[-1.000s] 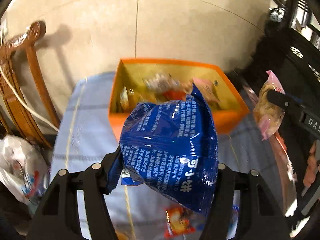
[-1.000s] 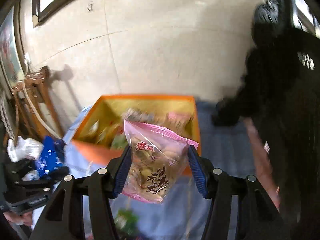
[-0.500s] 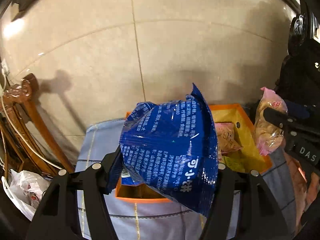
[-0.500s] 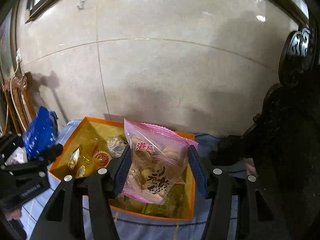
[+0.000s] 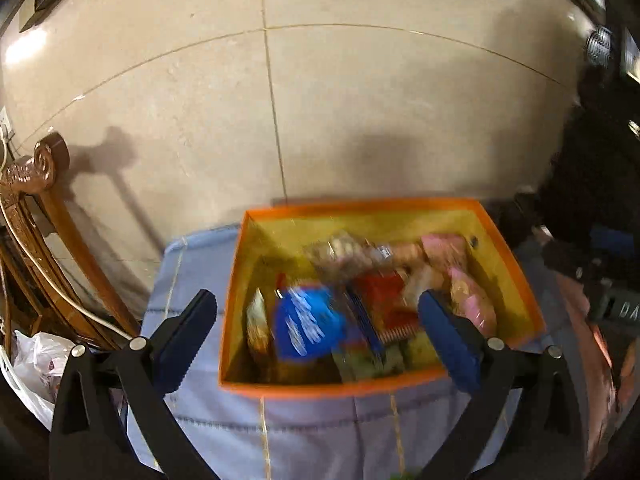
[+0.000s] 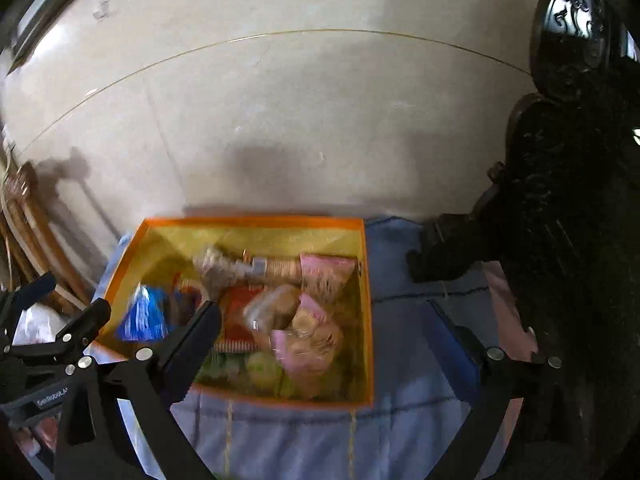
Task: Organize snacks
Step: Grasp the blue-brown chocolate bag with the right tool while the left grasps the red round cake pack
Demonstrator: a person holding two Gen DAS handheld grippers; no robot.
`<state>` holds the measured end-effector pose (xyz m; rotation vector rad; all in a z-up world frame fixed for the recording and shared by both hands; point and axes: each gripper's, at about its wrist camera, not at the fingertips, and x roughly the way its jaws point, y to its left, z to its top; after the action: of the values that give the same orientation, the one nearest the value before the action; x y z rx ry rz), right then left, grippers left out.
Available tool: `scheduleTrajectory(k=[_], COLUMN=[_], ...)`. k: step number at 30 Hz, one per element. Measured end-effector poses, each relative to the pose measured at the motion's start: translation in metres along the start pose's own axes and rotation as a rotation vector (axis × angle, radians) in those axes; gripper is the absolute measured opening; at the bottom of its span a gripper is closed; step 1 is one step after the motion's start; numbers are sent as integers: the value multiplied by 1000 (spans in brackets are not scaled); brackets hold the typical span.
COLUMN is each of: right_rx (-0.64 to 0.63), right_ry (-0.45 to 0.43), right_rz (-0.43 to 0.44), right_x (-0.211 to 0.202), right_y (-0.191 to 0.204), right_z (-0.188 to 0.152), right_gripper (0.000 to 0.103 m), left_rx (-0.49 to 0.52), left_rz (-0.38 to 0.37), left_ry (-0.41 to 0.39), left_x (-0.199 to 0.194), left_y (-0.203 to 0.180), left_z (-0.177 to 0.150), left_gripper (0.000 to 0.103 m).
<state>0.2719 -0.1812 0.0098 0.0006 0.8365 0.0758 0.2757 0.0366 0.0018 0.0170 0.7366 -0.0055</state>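
Bench [image 5: 320, 432] with blue cloth carries the orange box [image 5: 516, 264], just ahead of and below both grippers. Left gripper [image 5: 316, 334]: jaws just opened wide, nothing between them; the blurred blue bag [image 5: 308, 330] sits inside the box. Right gripper [image 6: 324, 344] likewise just opened, empty; the pink bag [image 6: 308, 344] lies in the box below it.

Black gripper arms, silver screws, blue ribbed fingers [image 5: 188, 334].
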Motion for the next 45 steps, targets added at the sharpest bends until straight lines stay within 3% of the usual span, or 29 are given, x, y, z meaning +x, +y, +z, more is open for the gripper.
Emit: scheduleTrajectory(k=[3,6,10,13,15,20,22,23,24,25,27,28,31,33,37,42,45], right_rx=[-11,17,57,18,20,156,181,188,165,107,129,167,213,210,231,162,127], right_ry=[17,87,264,374,404,421,405,381,362,338,321,320,300,286,219,108,47], right_rz=[1,26,54,64,41,100,109,111,100,80,84,83,91,86,88,67,81], right_x=[-25,-42,-35,-21,-11,9,11,7,2,-5,-13,-17,-32,-40,-60,-101,-124], right_y=[0,3,22,44,53,53,54,53,56,62,55,48,32,25,9,9,9], right_z=[-32,-91,-193,-240,-260,-276,-281,-282,-282,-279,-275,-274,-270,-266,-252,-228,-210], right_gripper=[99,99,99,99,99,99,98,80,72,69,65,65,63,62,62,62,62], left_rx=[31,56,93,159,200,221,211,216,209,178,208,218,221,245,187,163,178], left_rz=[-41,-32,-80,-139,-161,-192,-158,-144,-141,-159,-187,-190,-218,-191,-202,-240,-152], left_ry=[35,105,238,297,292,347,385,386,401,405,414,426,429,408,376,245,120], left_x=[-24,-37,-47,-43,-36,8,24,28,33,33,23,20,1,-12,-43,-101,-133], left_y=[2,7,10,3,-4,-15,-17,-17,-16,-13,-11,-10,0,3,17,15,-3], left_z=[-50,-110,-196,-233,-240,-243,-240,-239,-240,-240,-235,-234,-234,-236,-237,-206,-176], left_gripper=[99,99,99,99,99,99,99,98,94,87,55,45,45,45,45,45,45])
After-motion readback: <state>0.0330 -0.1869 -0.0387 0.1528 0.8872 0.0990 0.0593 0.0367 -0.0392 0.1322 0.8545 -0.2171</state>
